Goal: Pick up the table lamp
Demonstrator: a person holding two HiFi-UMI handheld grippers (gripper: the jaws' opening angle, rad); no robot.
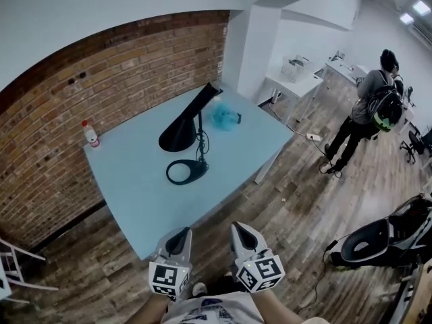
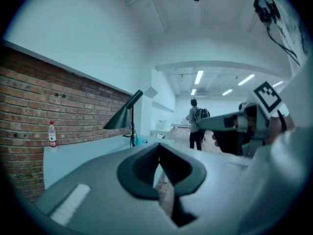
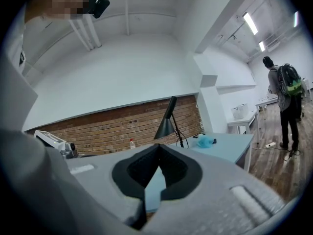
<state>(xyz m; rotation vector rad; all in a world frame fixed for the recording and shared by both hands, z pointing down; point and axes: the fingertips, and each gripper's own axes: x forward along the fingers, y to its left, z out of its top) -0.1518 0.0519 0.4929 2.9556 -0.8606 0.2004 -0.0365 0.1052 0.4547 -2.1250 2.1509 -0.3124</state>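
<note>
Against brick wall (image 1: pixel 74 106): table (image 1: pixel 131 181), pale blue top.
Table lamp (image 1: pixel 182 132): black, mid-table, round base toward near edge, untouched.
Left gripper (image 1: pixel 178 240): jaws together, empty, just off table's near edge.
Right gripper (image 1: pixel 244 237): jaws together, empty, beside left gripper.
Blue crumpled item (image 1: pixel 223 115): just behind lamp, toward far corner.
Bottle (image 1: pixel 90 135): left corner, wall edge.

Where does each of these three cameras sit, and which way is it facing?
Head view: on the person's head, steeply down at table and lamp; shows left hand-held gripper, right hand-held gripper.
Left gripper view: rides the left hand-held gripper, level across the table; shows its shut jaws, the right hand-held gripper.
Right gripper view: rides the right one, level toward the lamp; shows its shut jaws.
Shared: all three show the lamp.
</note>
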